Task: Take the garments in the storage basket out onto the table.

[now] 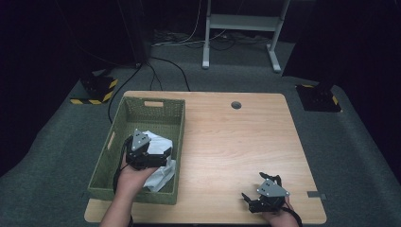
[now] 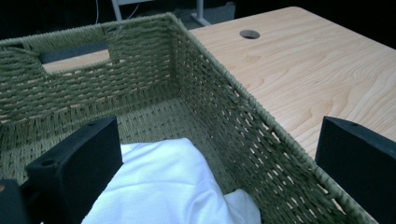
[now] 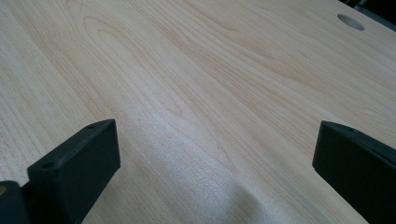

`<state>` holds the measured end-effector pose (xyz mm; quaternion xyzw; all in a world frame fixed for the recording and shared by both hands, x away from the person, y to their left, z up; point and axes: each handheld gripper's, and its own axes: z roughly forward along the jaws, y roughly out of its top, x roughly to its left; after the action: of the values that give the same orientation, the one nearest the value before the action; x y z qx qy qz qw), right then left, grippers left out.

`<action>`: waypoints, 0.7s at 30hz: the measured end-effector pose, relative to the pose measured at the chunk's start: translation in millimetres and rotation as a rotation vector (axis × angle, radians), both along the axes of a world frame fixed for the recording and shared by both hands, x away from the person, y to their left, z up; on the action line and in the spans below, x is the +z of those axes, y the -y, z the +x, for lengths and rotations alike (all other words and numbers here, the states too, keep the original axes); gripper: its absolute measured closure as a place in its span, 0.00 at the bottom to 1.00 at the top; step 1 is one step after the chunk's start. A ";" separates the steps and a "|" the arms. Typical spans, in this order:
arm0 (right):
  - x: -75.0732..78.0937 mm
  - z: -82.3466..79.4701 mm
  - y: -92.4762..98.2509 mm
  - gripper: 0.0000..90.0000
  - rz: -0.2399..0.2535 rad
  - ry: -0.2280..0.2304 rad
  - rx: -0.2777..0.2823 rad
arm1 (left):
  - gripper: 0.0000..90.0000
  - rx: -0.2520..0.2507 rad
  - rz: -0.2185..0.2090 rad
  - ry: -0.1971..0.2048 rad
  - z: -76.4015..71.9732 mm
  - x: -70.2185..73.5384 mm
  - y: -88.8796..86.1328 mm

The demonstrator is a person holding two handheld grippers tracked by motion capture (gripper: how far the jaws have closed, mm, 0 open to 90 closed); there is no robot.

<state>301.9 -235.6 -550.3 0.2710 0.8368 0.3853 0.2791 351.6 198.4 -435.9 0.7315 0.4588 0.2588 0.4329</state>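
A green woven basket [image 1: 109, 142] stands on the left part of the wooden table [image 1: 236, 146]. A crumpled white cloth [image 1: 161, 176] lies in its near right corner. My left gripper [image 1: 156, 150] hovers inside the basket just above the cloth, open and holding nothing. In the left gripper view the cloth [image 2: 159, 186] lies below and between the wide-apart jaws of the left gripper [image 2: 215, 172], against the basket's right wall [image 2: 224, 102]. My right gripper [image 1: 255, 185] rests near the table's front right edge, open over bare wood. The right gripper view shows that right gripper [image 3: 215, 172] with nothing between its jaws.
A round cable hole [image 1: 236, 105] sits near the table's far edge. Behind the table, on the grey floor, are a white desk frame [image 1: 241, 23], loose cables [image 1: 170, 71] and two black blocks with yellow stripes [image 1: 97, 89] [image 1: 319, 97].
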 end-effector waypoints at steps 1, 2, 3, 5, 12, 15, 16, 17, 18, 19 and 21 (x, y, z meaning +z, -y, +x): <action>0.0 -0.1 0.1 0.00 0.000 0.000 0.000 | 0.01 0.002 0.005 -0.004 0.5 -0.7 0.1; 0.0 -0.1 0.1 0.00 0.001 0.001 0.001 | 0.01 0.005 0.012 -0.010 1.5 -1.6 0.1; 0.1 -0.1 0.2 0.00 0.001 0.001 0.002 | 0.01 0.007 0.016 -0.015 2.2 -2.1 0.1; 0.1 -0.1 0.3 0.00 0.001 0.001 0.004 | 0.01 0.011 0.027 -0.023 4.0 -3.0 0.4; 0.0 -0.2 -0.1 0.00 -0.002 0.001 0.007 | 0.01 0.059 0.063 -0.066 12.2 -9.0 -9.0; -0.1 -0.3 -0.3 0.00 -0.003 0.000 0.005 | 0.01 0.074 0.066 -0.094 15.2 -11.6 -14.5; -0.1 -0.4 -0.5 0.00 -0.003 0.001 0.006 | 0.01 0.074 0.069 -0.096 15.6 -11.8 -15.7; -0.1 -0.4 -0.6 0.00 -0.003 0.000 0.006 | 0.01 0.075 0.069 -0.101 16.4 -12.3 -17.3; -0.1 -0.3 -0.5 0.00 -0.005 -0.001 0.007 | 0.01 0.076 0.071 -0.106 16.9 -12.7 -18.4; -0.1 -0.4 -0.7 0.00 -0.004 -0.001 0.006 | 0.01 0.080 0.074 -0.116 18.1 -13.5 -20.1; -0.2 -0.7 -0.9 0.00 -0.006 -0.001 0.006 | 0.01 0.086 0.080 -0.135 20.2 -15.2 -22.4</action>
<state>301.1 -234.6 -550.5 0.2680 0.8388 0.3835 0.2785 371.7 220.8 -451.1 0.7437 0.5071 0.2454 0.3600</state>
